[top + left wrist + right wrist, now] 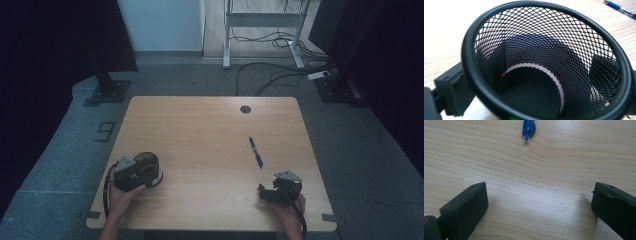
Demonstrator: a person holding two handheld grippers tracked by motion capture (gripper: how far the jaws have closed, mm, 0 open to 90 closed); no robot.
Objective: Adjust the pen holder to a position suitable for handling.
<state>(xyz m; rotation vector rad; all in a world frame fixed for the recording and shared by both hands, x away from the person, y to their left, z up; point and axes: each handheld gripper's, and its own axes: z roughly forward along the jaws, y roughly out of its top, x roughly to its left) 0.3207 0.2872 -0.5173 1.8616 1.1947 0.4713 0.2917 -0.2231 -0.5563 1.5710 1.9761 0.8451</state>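
Black wire mesh: one pen cup (pixel 544 62) sits between my left gripper (pixel 131 173) jaws at the table's (pixel 200 125) near-left, pads flanking its wall. One blue pen (pixel 256 152) lies right of centre, just beyond my right gripper (pixel 280 190), jaws spread wide and empty.

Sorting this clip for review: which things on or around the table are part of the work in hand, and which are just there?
In the job:
- black mesh cup, between the jaws of the left gripper
- blue pen, lying ahead of the open right gripper
- wooden table

Just lying about:
- cables on the floor
- white frame behind the table
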